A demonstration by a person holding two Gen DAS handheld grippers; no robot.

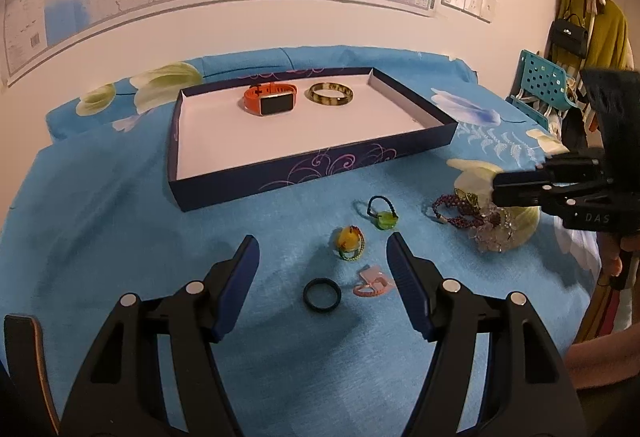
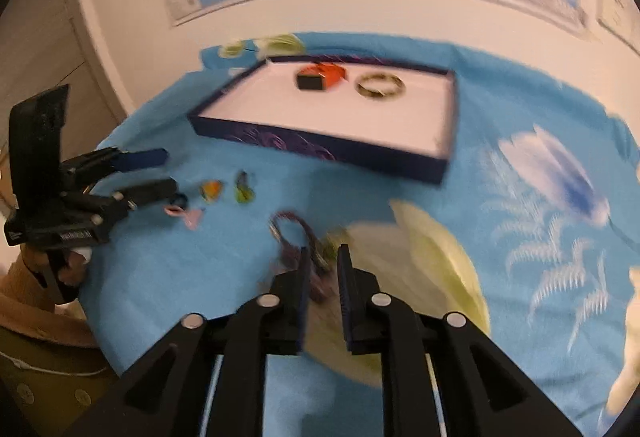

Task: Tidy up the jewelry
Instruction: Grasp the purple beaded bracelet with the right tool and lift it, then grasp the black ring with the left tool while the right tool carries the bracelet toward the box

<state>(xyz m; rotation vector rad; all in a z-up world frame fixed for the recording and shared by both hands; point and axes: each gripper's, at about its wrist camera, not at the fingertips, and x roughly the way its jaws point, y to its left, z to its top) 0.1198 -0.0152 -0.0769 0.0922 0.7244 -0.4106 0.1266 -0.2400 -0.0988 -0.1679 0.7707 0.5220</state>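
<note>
Two grippers: our left gripper (image 1: 322,257) jaws apart above black ring (image 1: 322,295); right gripper (image 2: 324,269) jaws narrow around purple bead bracelet (image 2: 298,237), grip unclear.

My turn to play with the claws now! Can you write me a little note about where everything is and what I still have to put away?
Left claw: open, empty, above the black ring and pink piece.
Right claw: nearly closed at the purple bead bracelet; picture is blurry, so I cannot tell if it grips.
Done: orange watch and mottled bangle lie in the tray.
Left on the blue cloth: black ring, pink piece, yellow charm, green charm, purple bead bracelet, clear crystal bracelet.
</note>
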